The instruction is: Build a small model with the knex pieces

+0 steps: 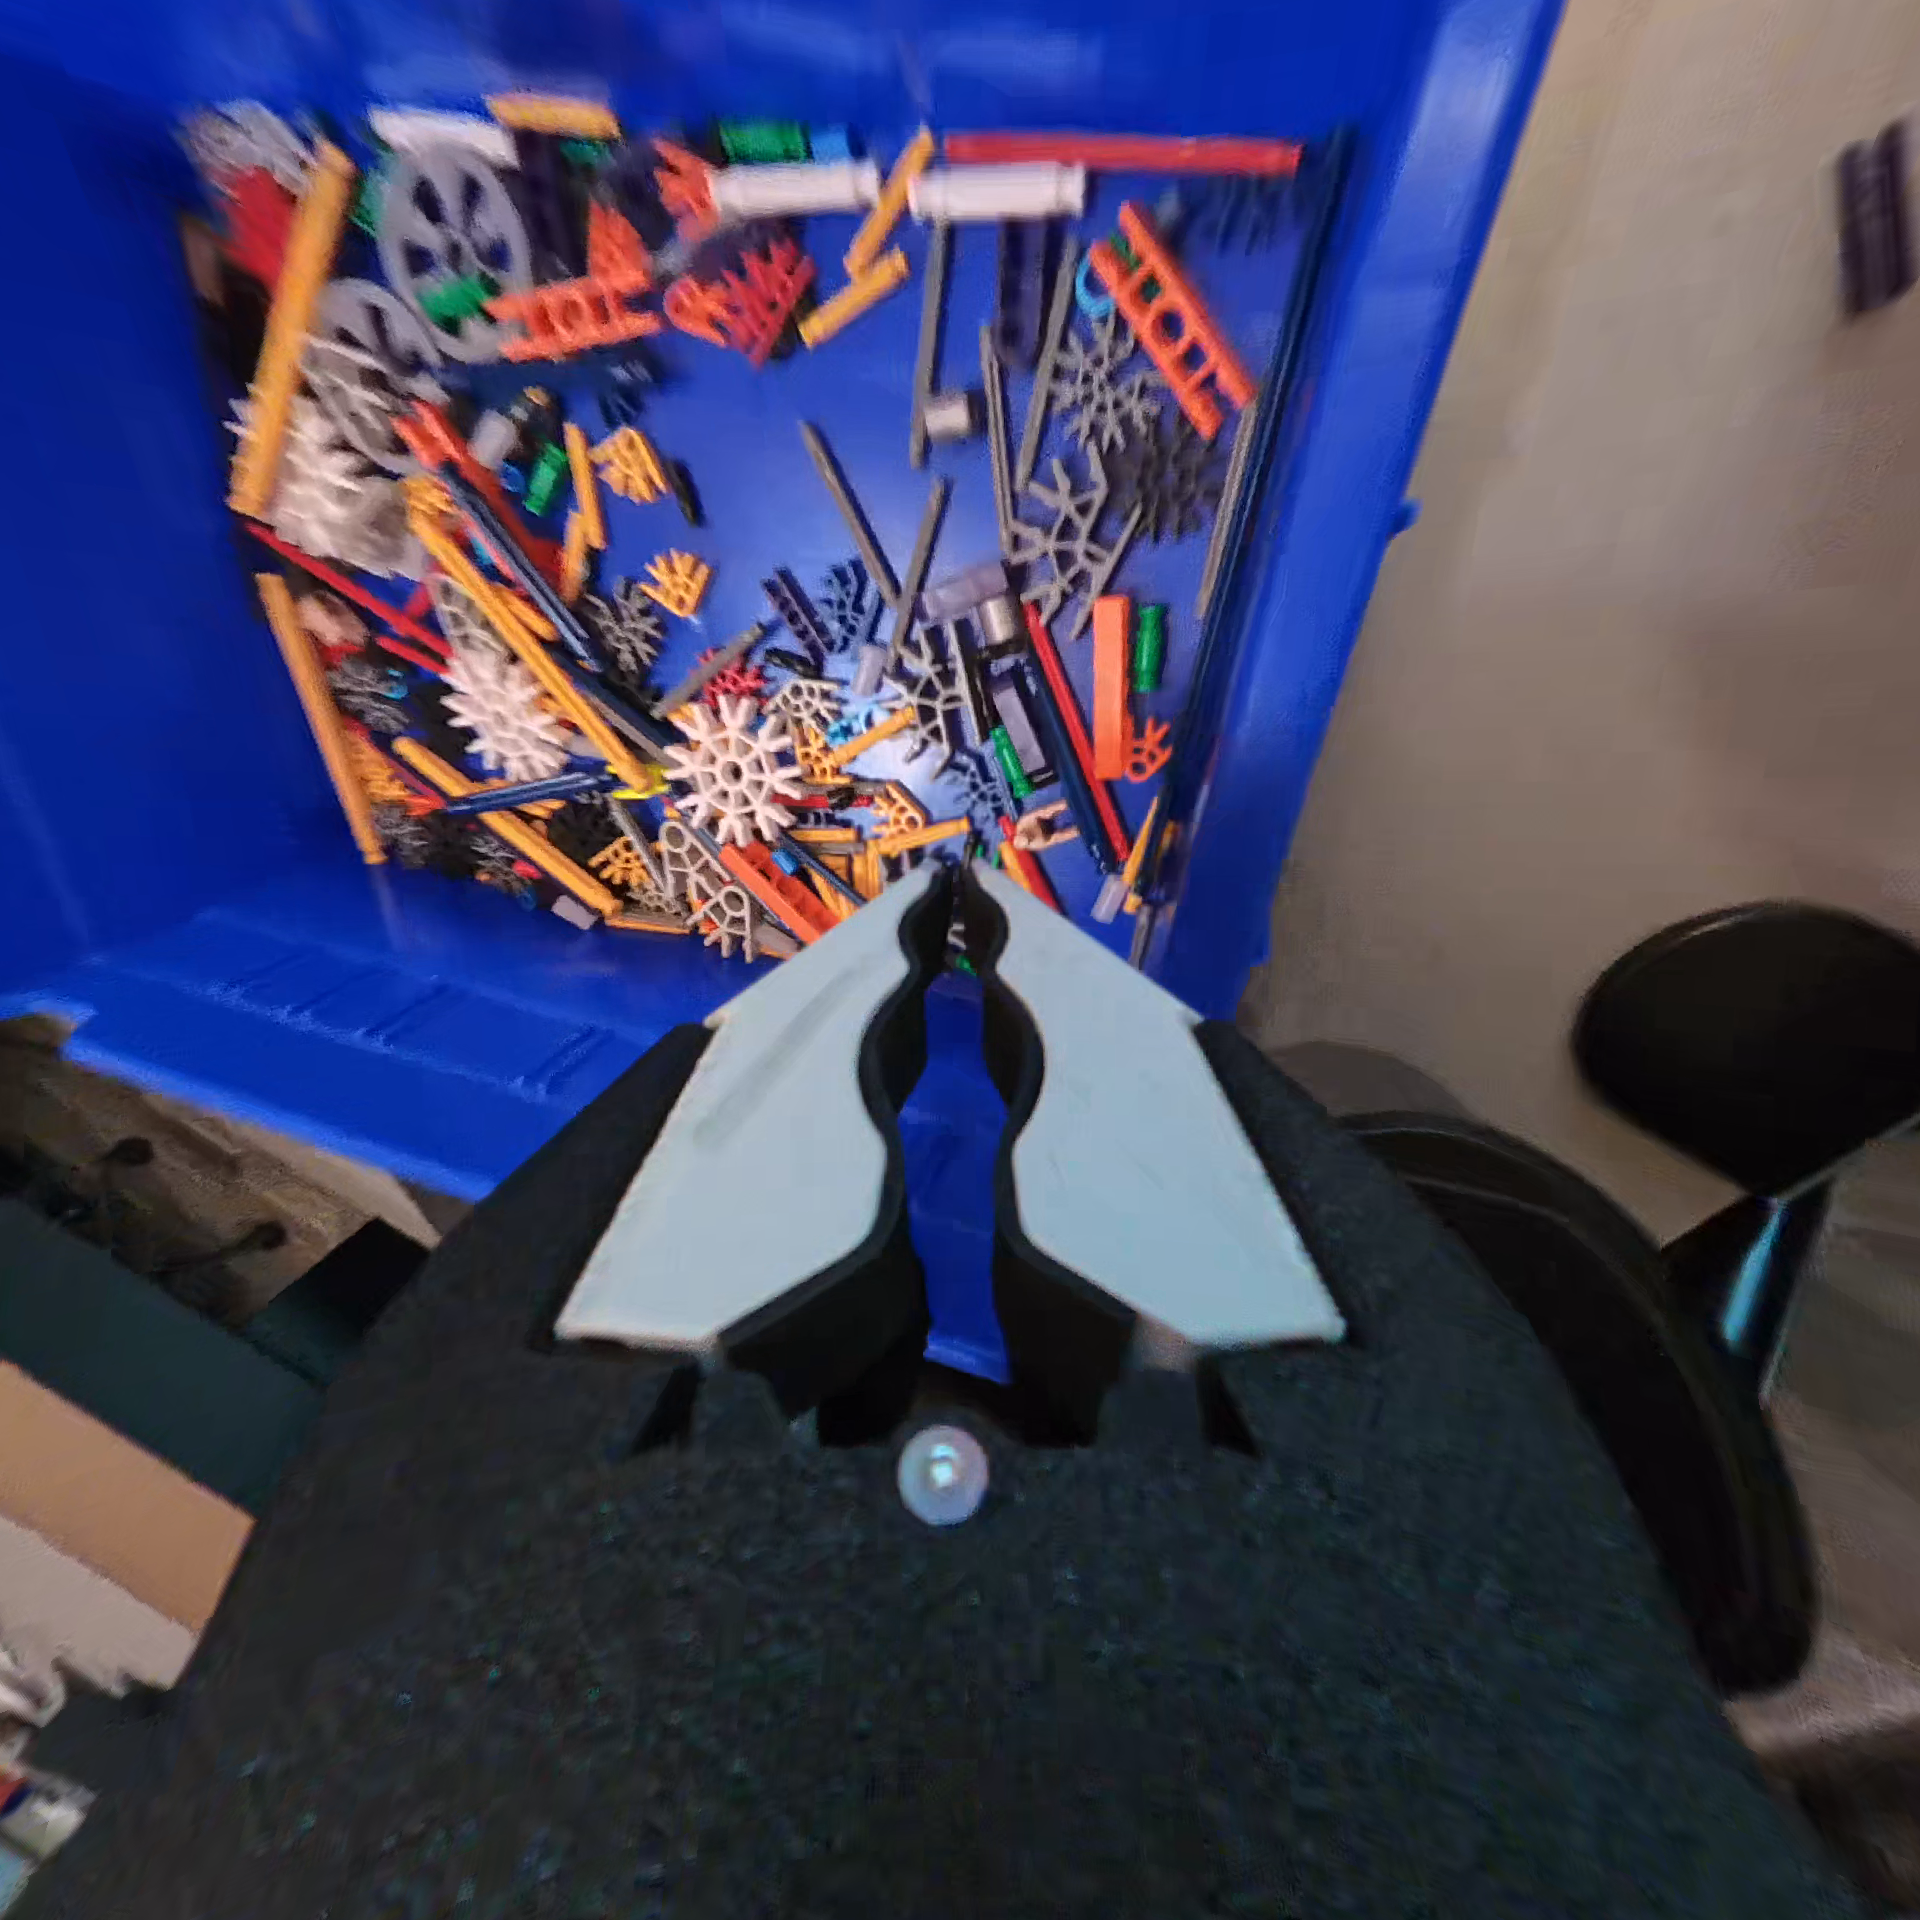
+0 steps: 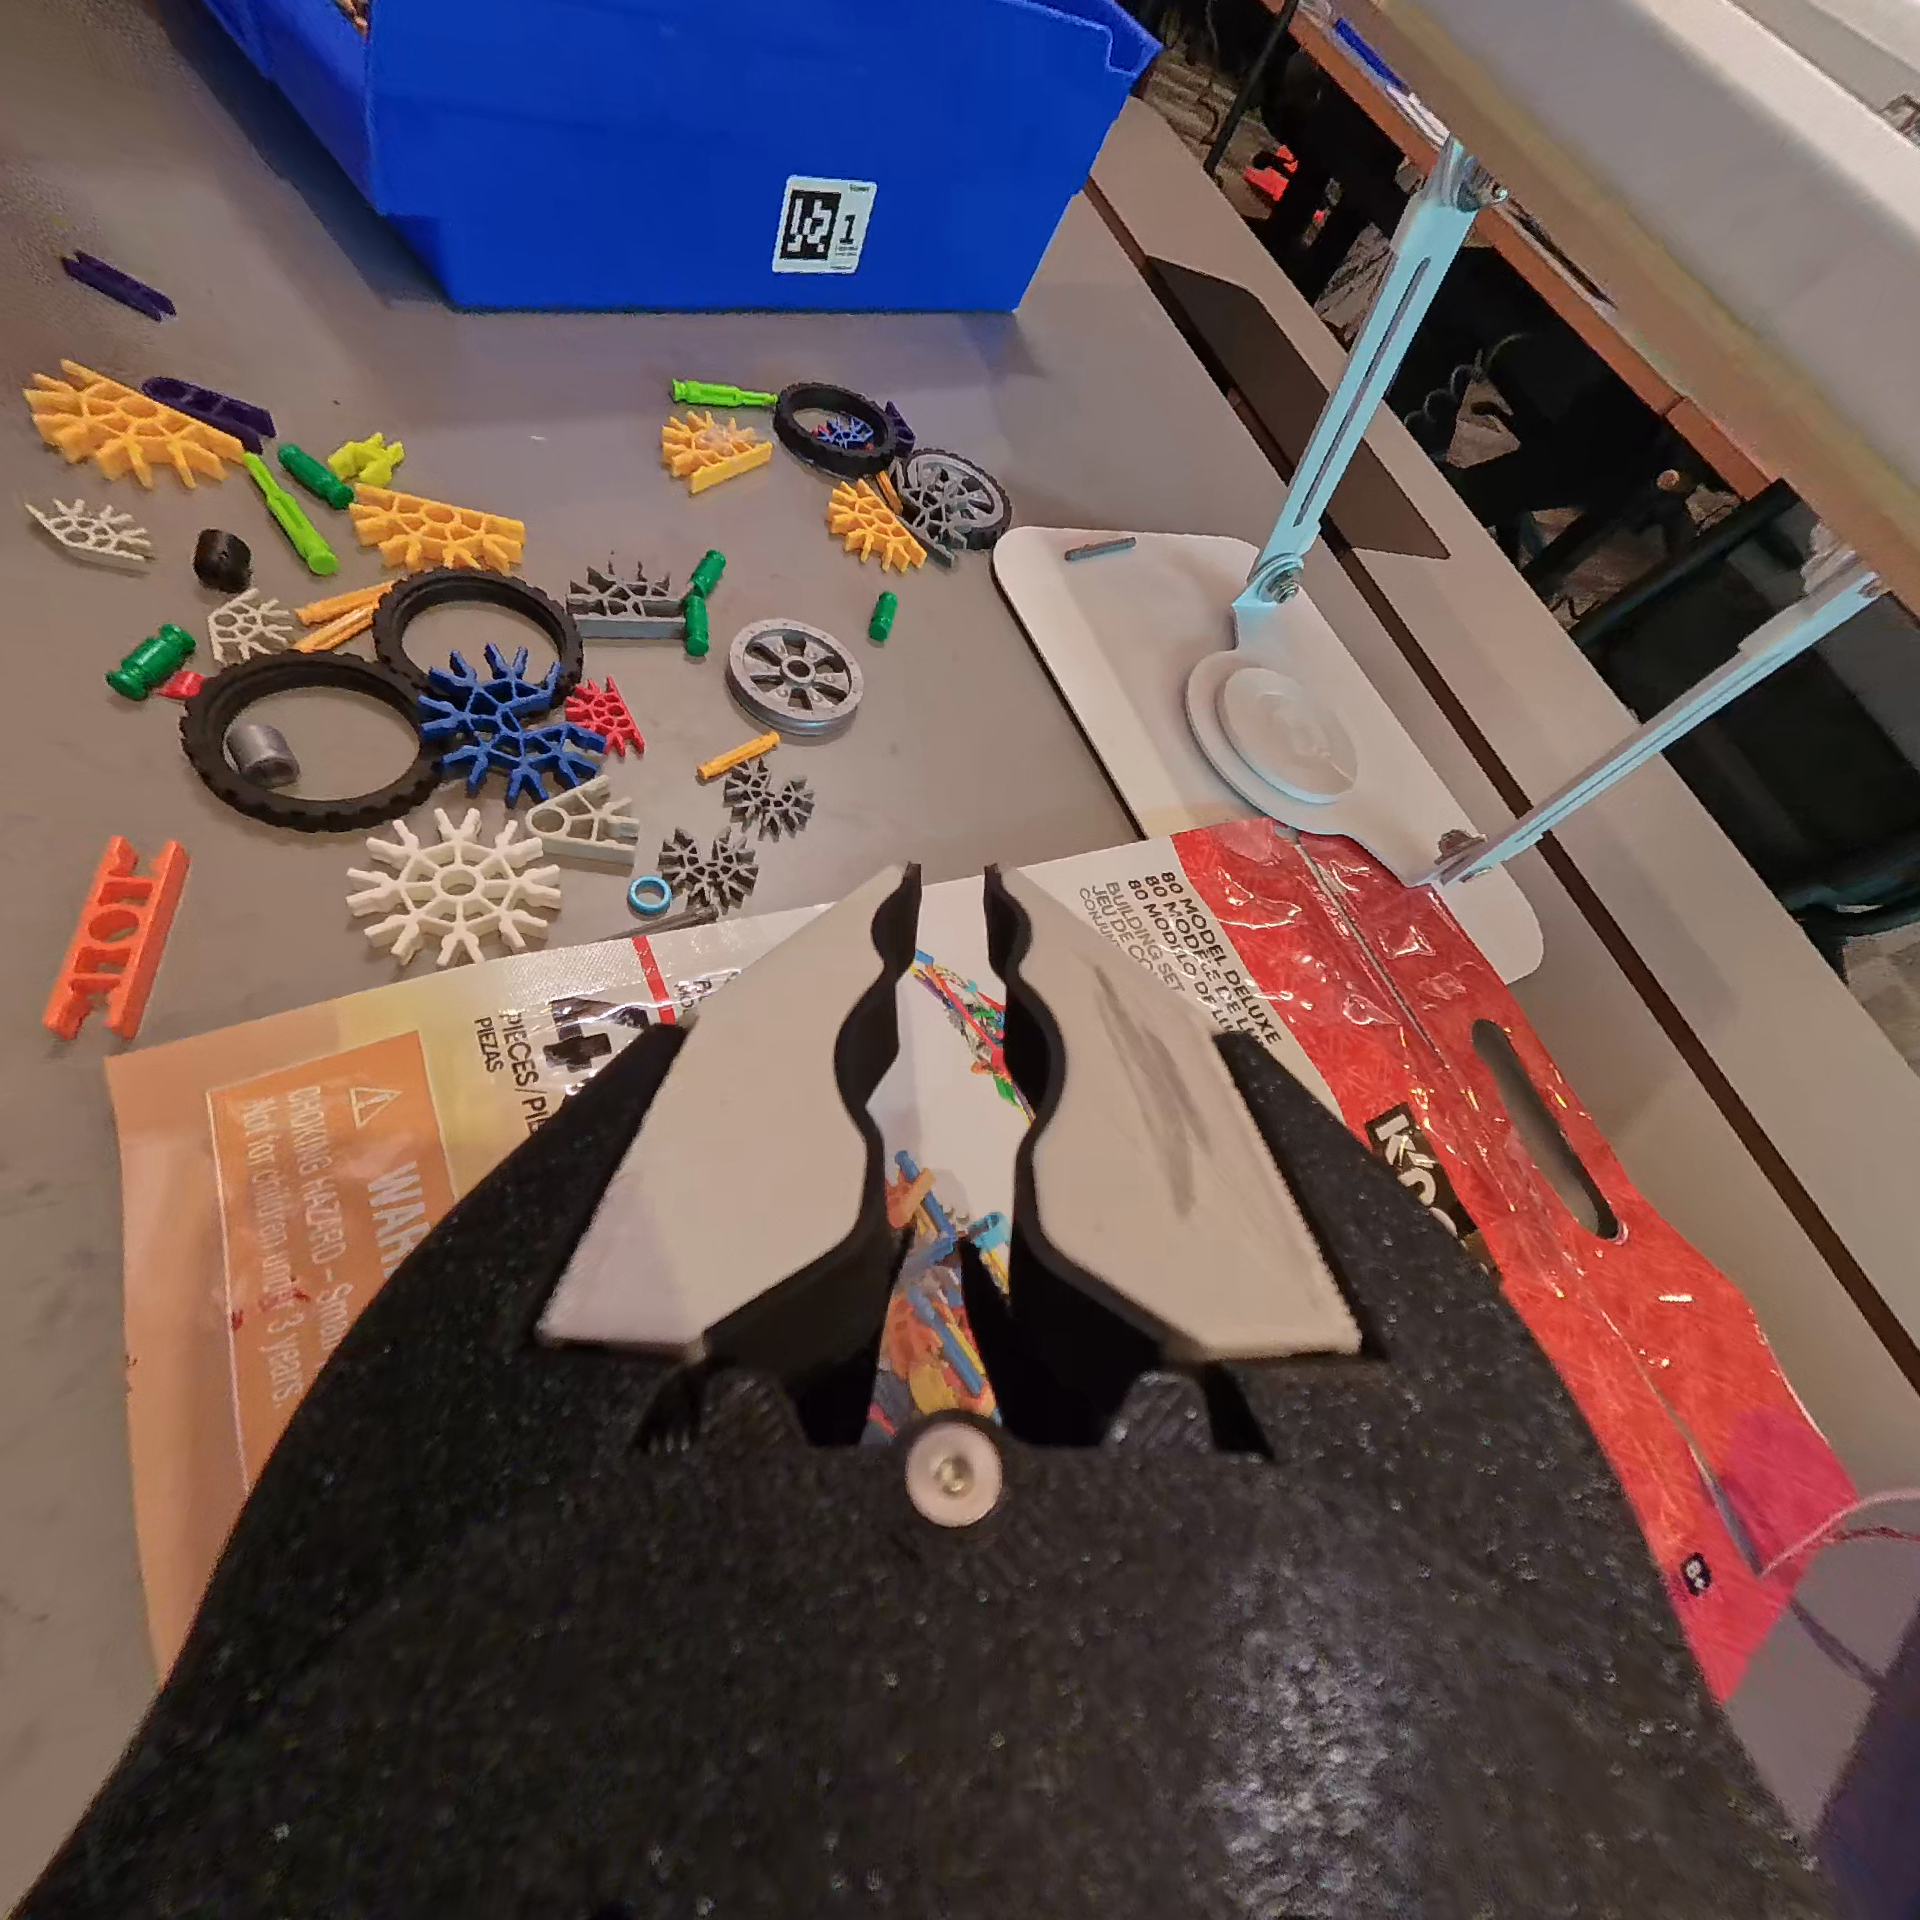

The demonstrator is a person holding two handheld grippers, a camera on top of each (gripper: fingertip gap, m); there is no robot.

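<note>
In the left wrist view my left gripper (image 1: 957,883) hangs over a blue bin (image 1: 125,623) full of mixed construction-toy rods, connectors and wheels. Its jaws are pressed together at the tips, just above a white snowflake connector (image 1: 732,771) and orange rods. The picture is blurred, so I cannot tell whether a thin piece is pinched. In the right wrist view my right gripper (image 2: 952,883) is slightly open and empty above a printed toy bag (image 2: 343,1143) lying on the grey table (image 2: 987,436). Loose pieces lie ahead: a white snowflake connector (image 2: 454,885), a blue connector (image 2: 506,722), black tyres (image 2: 307,743).
The blue bin (image 2: 665,156) with a square marker label stands at the table's far side. A white base plate (image 2: 1101,644) with a light-blue stand (image 2: 1361,374) sits to the right near the table edge. A black chair (image 1: 1756,1039) shows beside the bin. Left tips to right tips: about 40 cm. Between my right fingertips and the white base plate (image 2: 1101,644) there is roughly 20 cm.
</note>
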